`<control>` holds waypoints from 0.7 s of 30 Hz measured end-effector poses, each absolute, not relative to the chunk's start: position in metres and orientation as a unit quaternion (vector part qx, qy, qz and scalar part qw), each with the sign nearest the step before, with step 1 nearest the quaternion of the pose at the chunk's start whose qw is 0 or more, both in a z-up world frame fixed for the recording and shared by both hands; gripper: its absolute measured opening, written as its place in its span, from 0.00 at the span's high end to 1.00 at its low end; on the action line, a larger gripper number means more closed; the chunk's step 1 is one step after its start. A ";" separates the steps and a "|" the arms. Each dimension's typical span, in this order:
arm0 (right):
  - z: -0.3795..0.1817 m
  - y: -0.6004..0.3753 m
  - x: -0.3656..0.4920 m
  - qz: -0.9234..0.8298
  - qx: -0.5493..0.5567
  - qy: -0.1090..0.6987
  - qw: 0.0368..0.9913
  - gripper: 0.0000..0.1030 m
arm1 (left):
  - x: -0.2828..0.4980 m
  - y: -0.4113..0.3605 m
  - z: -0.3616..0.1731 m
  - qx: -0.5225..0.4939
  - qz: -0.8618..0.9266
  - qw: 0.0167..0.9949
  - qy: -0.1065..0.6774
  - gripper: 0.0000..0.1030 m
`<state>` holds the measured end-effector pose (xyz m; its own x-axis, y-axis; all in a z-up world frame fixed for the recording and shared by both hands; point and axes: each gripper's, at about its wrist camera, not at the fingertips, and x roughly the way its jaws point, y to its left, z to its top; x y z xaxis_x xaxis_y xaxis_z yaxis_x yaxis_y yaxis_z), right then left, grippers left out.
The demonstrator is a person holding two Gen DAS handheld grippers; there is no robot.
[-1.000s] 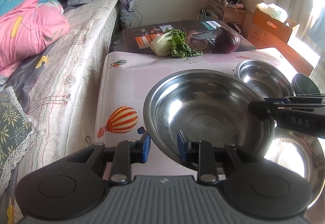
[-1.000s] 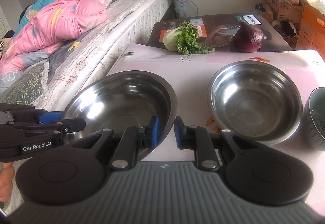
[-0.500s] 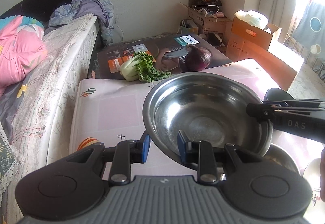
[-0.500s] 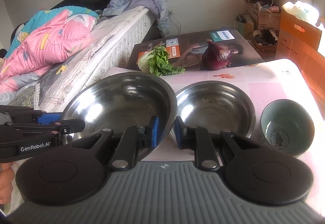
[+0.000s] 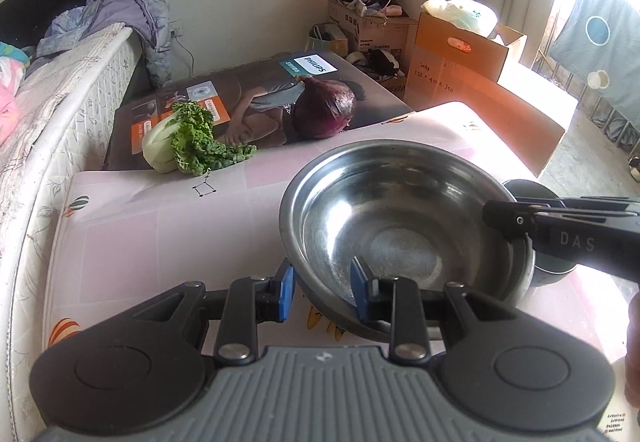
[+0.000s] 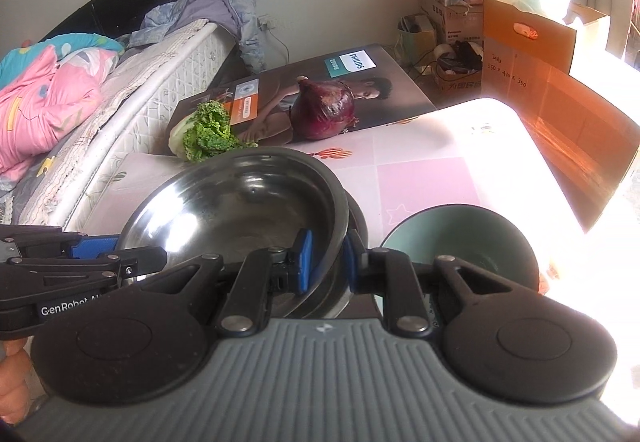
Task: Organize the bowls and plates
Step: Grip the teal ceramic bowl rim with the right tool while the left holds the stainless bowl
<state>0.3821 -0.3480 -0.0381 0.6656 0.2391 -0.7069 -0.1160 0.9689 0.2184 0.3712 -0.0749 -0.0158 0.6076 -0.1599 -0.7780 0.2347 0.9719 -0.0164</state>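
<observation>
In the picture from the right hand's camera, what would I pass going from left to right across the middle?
Pink quilt → leafy cabbage → red onion → green bowl → orange cardboard box.

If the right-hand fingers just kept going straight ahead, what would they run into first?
They already pinch the rim of the big steel bowl held by the right gripper; beyond it, probably the table, though depth is unclear.
</observation>
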 end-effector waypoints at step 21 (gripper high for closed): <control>-0.054 -0.349 0.389 0.089 0.084 0.400 0.908 0.59 | 0.367 -0.077 -0.018 0.052 -0.111 0.895 0.428 0.42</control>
<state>0.3888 -0.3491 -0.0545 0.6634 0.2294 -0.7122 -0.0956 0.9700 0.2234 0.3667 -0.0770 -0.0176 0.6086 -0.1554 -0.7781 0.2436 0.9699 -0.0031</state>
